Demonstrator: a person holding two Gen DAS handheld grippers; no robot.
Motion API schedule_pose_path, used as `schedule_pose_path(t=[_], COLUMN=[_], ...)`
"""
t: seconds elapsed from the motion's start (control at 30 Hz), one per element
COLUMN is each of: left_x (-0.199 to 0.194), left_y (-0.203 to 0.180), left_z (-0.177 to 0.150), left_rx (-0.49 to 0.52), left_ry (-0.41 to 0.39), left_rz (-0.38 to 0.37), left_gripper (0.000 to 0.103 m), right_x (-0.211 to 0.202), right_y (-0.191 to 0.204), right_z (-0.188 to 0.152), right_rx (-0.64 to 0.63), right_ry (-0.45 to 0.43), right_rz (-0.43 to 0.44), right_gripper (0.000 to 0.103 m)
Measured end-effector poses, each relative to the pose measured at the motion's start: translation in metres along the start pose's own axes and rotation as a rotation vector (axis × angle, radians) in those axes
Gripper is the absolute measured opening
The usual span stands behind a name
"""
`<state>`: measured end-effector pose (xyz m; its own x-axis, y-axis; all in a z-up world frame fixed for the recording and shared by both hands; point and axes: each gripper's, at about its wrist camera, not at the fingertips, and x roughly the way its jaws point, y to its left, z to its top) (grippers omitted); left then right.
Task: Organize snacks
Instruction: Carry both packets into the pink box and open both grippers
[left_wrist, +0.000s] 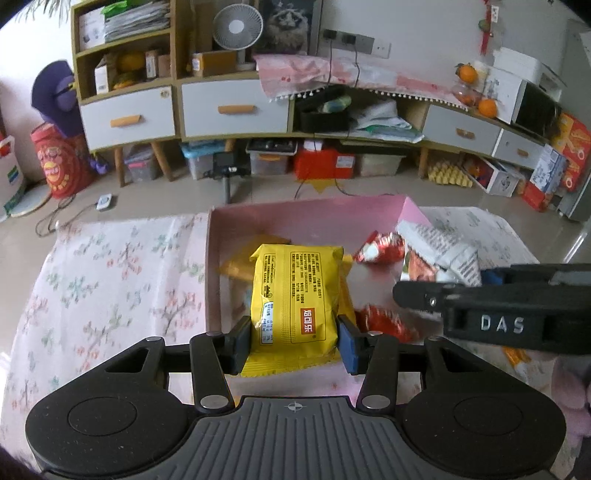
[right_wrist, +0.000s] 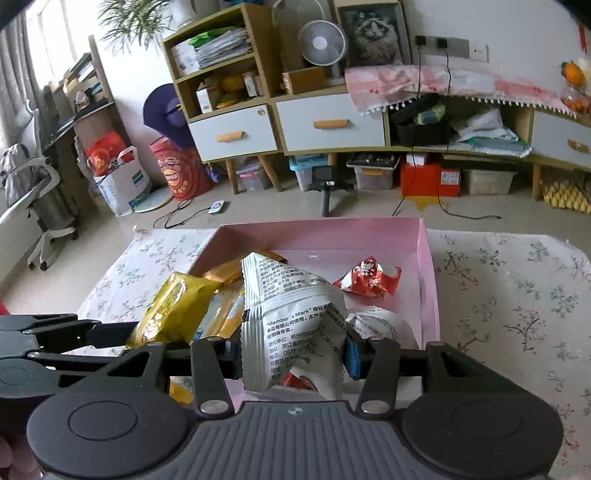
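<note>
A pink box (left_wrist: 214, 258) sits on a floral cloth and holds several snack packets. My left gripper (left_wrist: 293, 341) is shut on a yellow snack bag (left_wrist: 293, 295) and holds it over the box's near left part. My right gripper (right_wrist: 293, 356) is shut on a white printed snack bag (right_wrist: 291, 317) over the box's near side; that bag also shows in the left wrist view (left_wrist: 439, 251), above the right gripper's black body (left_wrist: 491, 314). The yellow bag shows in the right wrist view (right_wrist: 173, 310). A red wrapped snack (right_wrist: 367, 278) lies on the box floor. Orange packets (left_wrist: 236, 267) lie under the yellow bag.
The floral cloth (left_wrist: 103, 280) spreads left and right (right_wrist: 517, 295) of the box. Beyond it is floor with a small camera tripod (left_wrist: 227, 173), cables, and a long cabinet (left_wrist: 232, 110) with drawers and storage bins beneath.
</note>
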<state>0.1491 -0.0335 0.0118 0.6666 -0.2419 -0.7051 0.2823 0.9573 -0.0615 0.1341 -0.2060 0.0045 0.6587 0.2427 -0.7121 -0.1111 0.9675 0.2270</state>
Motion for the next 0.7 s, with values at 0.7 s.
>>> schedule_pose_path(t=[0.7], left_x=[0.071], left_y=[-0.008], left_z=[0.041], left_rx=[0.0], left_ry=[-0.057], left_rz=[0.005], left_gripper=[0.057], right_x=[0.011], right_y=[-0.043], right_z=[0.023], right_rx=[0.224], right_ry=[-0.089], right_rz=[0.009], right_gripper=[0.032])
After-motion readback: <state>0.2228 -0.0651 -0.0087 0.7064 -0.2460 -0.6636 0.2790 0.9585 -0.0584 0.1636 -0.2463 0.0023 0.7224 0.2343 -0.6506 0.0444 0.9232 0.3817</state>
